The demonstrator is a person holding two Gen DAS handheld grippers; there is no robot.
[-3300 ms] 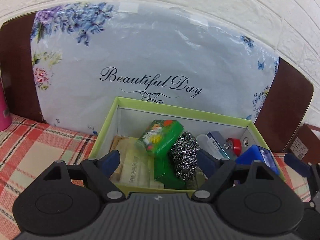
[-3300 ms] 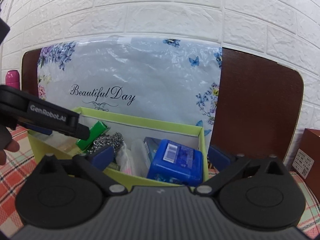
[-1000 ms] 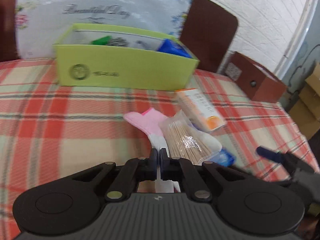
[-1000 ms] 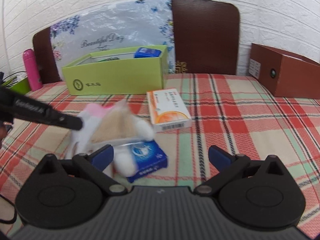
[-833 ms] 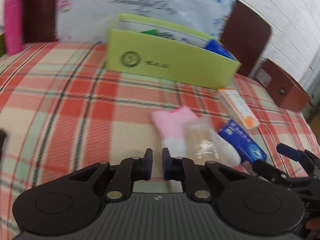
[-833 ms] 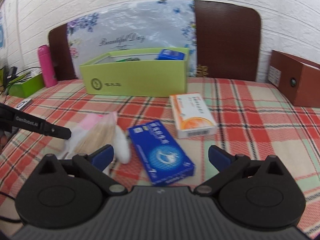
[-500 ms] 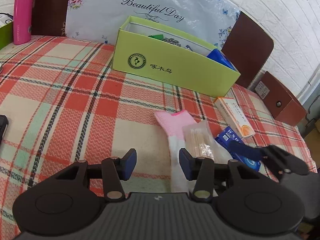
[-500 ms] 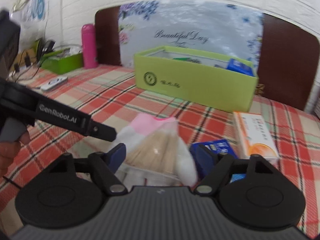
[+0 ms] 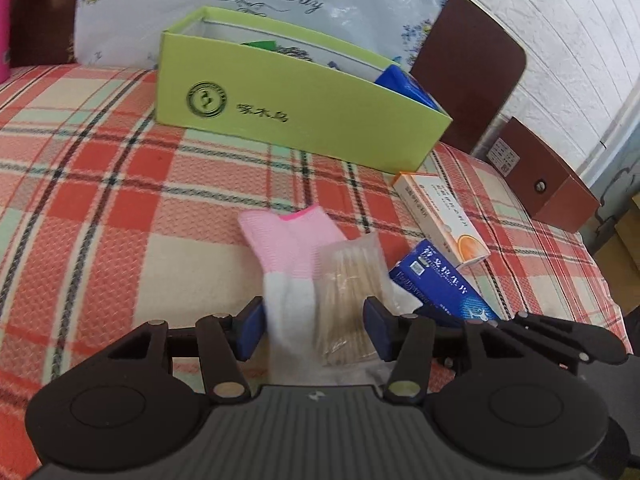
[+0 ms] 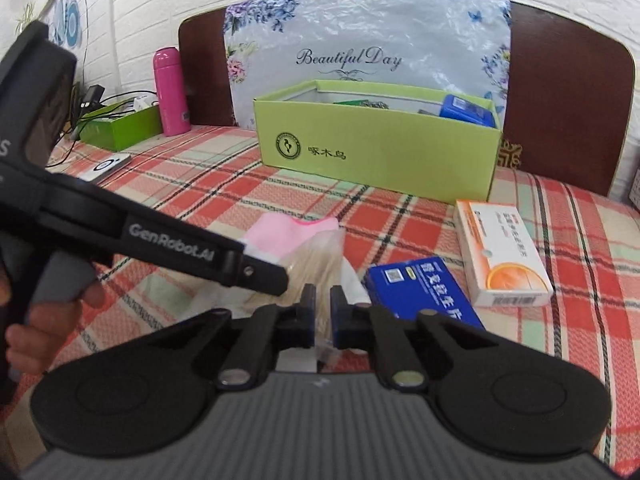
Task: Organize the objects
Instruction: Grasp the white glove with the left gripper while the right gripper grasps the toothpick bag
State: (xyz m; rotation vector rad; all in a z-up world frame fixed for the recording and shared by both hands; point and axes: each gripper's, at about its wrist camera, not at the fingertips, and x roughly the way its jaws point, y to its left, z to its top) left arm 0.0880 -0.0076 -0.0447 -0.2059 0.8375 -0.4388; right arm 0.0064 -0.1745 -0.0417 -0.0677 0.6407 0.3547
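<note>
Right gripper (image 10: 320, 312) is clenching the toothpick bag (image 10: 316, 256) on the plaid cloth (image 9: 100, 208).
Left gripper (image 9: 312, 330) is hanging open over the pink sock (image 9: 288, 236); the green box (image 10: 376, 152) is sitting well behind, open cloth between.

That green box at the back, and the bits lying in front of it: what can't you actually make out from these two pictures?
- Green box contents: both views, front wall hides all but a blue pack and green and grey scraps.
- Bag of sticks: near end behind the right gripper in the right wrist view; grip unclear.
- Pink sock: white end blurred, left wrist view; left gripper open around it.
- Blue box and orange box: print too small.
</note>
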